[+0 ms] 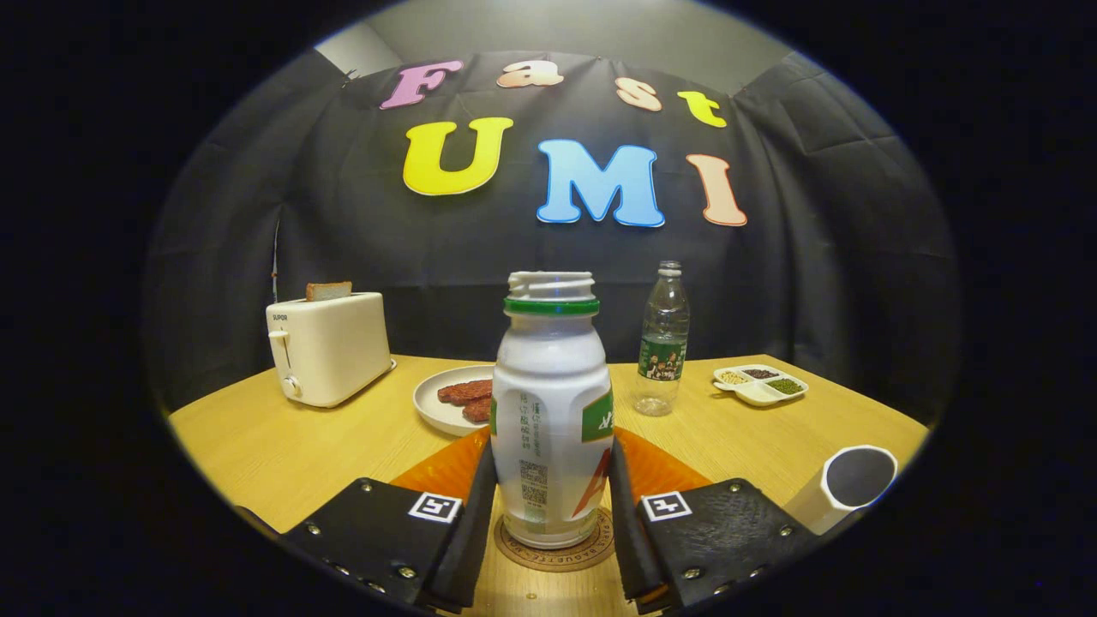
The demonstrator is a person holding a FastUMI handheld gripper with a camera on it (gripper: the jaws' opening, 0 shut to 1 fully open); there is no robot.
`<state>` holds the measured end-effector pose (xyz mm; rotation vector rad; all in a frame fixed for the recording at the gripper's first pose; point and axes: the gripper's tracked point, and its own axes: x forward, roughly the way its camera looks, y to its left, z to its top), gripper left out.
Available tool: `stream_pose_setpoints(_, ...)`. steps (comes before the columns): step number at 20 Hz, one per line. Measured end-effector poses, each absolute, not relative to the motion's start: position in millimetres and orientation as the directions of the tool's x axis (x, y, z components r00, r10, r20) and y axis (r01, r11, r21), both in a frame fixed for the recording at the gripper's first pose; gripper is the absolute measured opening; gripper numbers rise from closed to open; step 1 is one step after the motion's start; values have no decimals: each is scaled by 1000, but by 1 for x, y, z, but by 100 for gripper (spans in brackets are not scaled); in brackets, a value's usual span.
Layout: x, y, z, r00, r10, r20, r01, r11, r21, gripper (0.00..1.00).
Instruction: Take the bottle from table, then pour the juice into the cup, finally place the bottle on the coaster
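A white juice bottle point(552, 403) with a green neck ring and no cap stands upright on a round cork coaster point(512, 548). My gripper point(552, 452) is shut on the bottle, one finger pressing each side of its lower body. The coaster lies on the wooden table point(283, 446), at the near edge of an orange mat point(437, 471). A white cup point(848, 488) leans beside the right finger, its dark mouth facing me; its contents cannot be seen.
Beyond the bottle are a white plate with reddish meat pieces point(454, 396), a clear plastic water bottle point(662, 338) and a small divided dish of grains point(761, 383). A cream toaster point(328, 345) holding a slice of bread stands at the far left.
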<state>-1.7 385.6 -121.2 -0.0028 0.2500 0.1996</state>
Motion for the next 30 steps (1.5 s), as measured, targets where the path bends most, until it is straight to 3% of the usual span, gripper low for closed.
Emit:
stream_pose_setpoints(7,-4,385,-121,953,211,-216,-210,977,28,65)
stream_pose_setpoints(10,-2,387,-146,926,223,-304,-219,975,48,77)
stream_pose_setpoints(11,-5,384,-141,928,223,-299,-221,974,40,97)
stream_pose_setpoints(12,-6,383,-142,927,218,-304,-221,975,25,99)
stream_pose_setpoints(20,-20,388,-140,909,262,-324,-260,964,50,99)
stream_pose_setpoints(25,-26,390,-106,928,273,-253,-264,962,68,99)
stream_pose_setpoints(30,-38,385,-28,952,286,-107,-280,957,74,99)
